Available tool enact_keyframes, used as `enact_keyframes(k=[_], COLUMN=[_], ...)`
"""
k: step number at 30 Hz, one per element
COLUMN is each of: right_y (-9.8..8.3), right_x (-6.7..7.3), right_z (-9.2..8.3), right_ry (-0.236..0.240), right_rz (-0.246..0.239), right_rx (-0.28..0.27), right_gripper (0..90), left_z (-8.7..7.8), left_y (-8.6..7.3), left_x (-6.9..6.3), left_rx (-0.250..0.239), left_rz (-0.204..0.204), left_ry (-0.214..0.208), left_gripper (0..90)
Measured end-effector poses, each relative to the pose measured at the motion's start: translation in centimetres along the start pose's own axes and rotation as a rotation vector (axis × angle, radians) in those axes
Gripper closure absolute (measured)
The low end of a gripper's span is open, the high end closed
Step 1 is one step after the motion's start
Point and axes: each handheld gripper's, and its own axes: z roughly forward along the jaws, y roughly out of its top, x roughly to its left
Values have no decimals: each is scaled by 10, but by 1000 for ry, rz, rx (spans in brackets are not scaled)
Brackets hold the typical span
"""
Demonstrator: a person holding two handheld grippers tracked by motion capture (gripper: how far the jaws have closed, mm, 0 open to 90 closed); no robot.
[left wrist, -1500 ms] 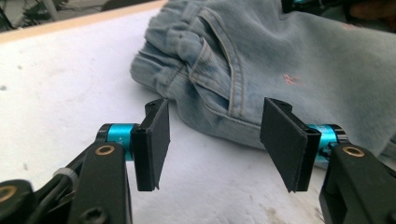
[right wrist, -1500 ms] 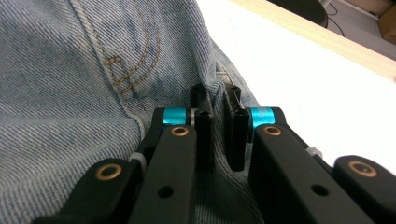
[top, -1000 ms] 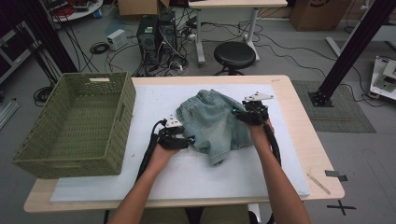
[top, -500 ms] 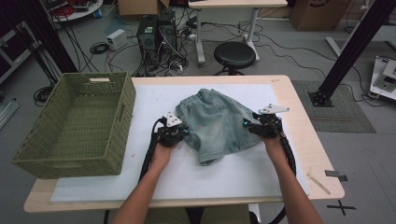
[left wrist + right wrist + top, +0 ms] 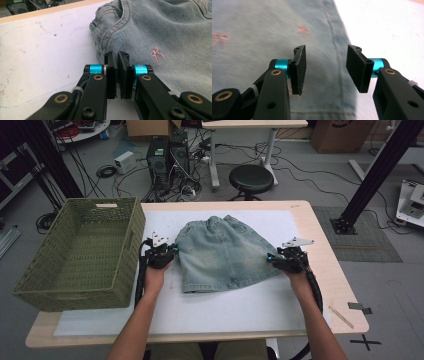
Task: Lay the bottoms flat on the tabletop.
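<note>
Tongs [image 5: 172,254] flank pale-blue denim shorts [image 5: 225,252], spread flat.

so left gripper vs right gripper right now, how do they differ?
Left gripper: jaws shut, at the denim skirt's side seam; whether cloth is pinched between the pads cannot be told. Right gripper: jaws open, nothing between the pads, poised over the skirt's other side seam. In the high view the left sits by the green basket, the right toward the table's far side. Both have black jaws with blue collars.
</note>
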Motion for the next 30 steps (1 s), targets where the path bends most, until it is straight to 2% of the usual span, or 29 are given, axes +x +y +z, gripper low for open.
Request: enact_keyframes(k=[2,4,5,8,10,11,15,16,19,22,23,24,25,27,30], right_y=[-4,-7,-9,-14,-17,-17,-17,-19,-25,-26,-25,-22,-21,-14,-1], right_x=[-5,-8,-9,-11,-9,-8,-4,-5,-7,-7,-6,-3,-2,3,17], right_z=[0,0,1,6,7,6,-4,-8,-17,-22,-23,-24,-24,-24,-22], right_ry=[-7,-16,-23,-19,-13,-17,-47,-58,-78,-80,-80,-91,-85,-26,56], right_rz=[22,19,18,8,-28,-46,-110,-123,-119,-102,-107,-108,-103,-100,-93], right_rx=[12,29,40,87,102,106,157,165,179,179,176,173,158,93,3], right_gripper=[528,538,562,674,812,852,882,882,882,869,837,743,695,585,537], left_z=[0,-1,-1,-3,-5,-6,-11,-12,-14,-14,-15,-15,-16,-16,-17], left_y=[-1,-2,-2,-3,-3,-3,-2,-2,-2,-3,-4,-4,-4,-3,-3], left_x=[-1,-1,0,-2,-4,-5,-7,-8,-9,-10,-11,-11,-11,-11,-11], left_rx=[-11,-16,-17,-27,-34,-38,-54,-56,-53,-52,-54,-58,-62,-67,-76], left_rz=[3,-13,-24,-20,-10,-9,-2,4,15,17,18,19,17,21,17], left_ry=[-3,-30,-46,-70,-81,-86,-117,-122,-146,-146,-150,-150,-152,-157,-160], left_gripper=[826,747,670,584,557,549,529,522,507,505,505,504,504,504,499])
